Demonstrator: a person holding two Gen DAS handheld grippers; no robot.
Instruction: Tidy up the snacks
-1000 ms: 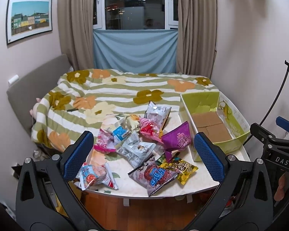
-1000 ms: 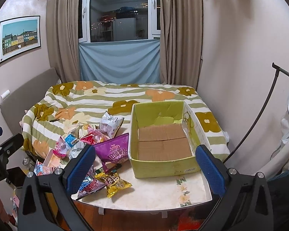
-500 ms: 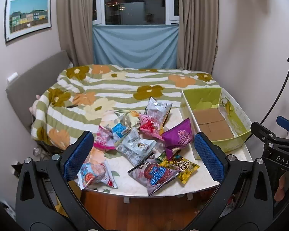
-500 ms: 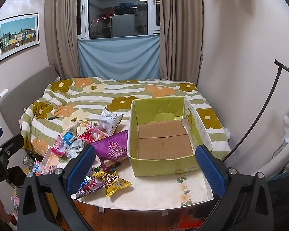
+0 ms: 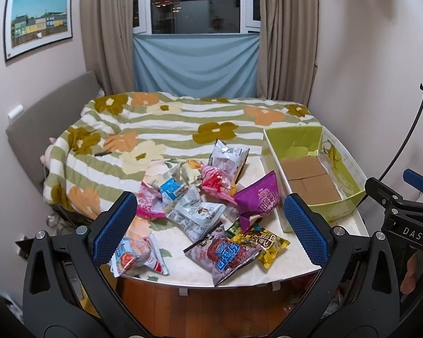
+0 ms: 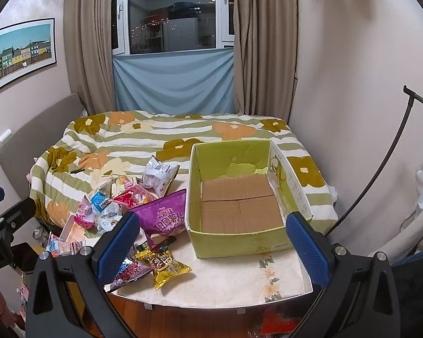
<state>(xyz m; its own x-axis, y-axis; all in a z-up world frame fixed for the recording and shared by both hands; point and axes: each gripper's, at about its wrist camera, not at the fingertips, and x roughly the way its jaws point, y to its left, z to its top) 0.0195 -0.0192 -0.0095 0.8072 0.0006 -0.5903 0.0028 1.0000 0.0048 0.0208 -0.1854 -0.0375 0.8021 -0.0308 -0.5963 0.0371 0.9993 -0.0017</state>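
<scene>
Several snack packets lie in a heap on the left part of a small table [image 5: 296, 267]: a purple bag [image 5: 258, 197], a yellow packet [image 5: 263, 243], a grey-and-red bag [image 5: 225, 253], a silver bag [image 5: 229, 157]. To their right stands an open green cardboard box [image 5: 349, 166] with only its brown cardboard bottom showing. My left gripper [image 5: 208, 225] hovers open in front of the heap, holding nothing. My right gripper [image 6: 211, 245] hangs open before the box [image 6: 239, 242], with the purple bag [image 6: 166, 219] and yellow packet [image 6: 163, 264] at its left finger.
A bed with a flowered, striped blanket [image 5: 169, 121] runs behind the table up to a curtained window. A grey headboard [image 5: 42, 118] is on the left, a wall and a black stand [image 6: 386, 163] on the right. Wooden floor [image 5: 211, 309] shows below the table edge.
Both grippers have drifted slightly nearer and lower toward the table; the scene sits a little lower in each view. Nothing on the table has moved.
</scene>
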